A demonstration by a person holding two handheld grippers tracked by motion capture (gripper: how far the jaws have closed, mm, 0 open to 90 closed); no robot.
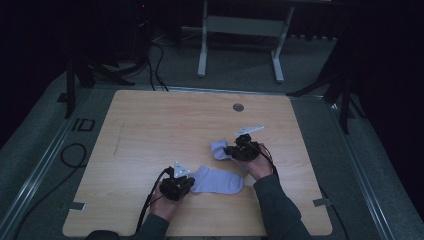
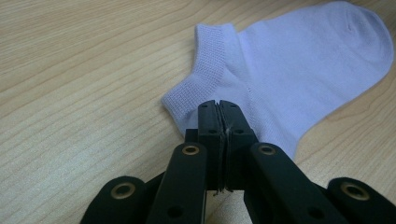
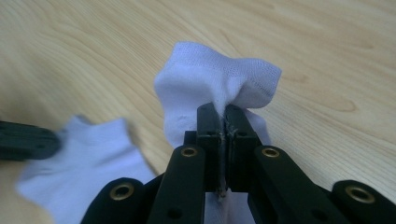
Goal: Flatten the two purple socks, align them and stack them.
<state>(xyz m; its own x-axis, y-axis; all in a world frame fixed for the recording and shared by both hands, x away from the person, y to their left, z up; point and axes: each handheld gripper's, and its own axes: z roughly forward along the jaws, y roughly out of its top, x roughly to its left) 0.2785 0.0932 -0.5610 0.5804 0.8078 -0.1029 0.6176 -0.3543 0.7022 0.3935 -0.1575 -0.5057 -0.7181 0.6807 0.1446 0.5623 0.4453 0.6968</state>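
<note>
Your right gripper (image 3: 222,112) is clamped on the bunched second sock (image 3: 219,79), lifted off the table (image 1: 150,125). Your left gripper (image 2: 219,109) is pinched tight on the flat sock (image 2: 299,70) at its cuff. From the high view, that flat sock lies at about seven o'clock from your right gripper, long axis running nine to three.

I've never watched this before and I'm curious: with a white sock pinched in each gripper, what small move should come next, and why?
Probably carry the bunched sock in the right gripper over toward the flat sock to pair them. The left gripper pins that sock's cuff edge to the table, and the two socks lie apart.
</note>
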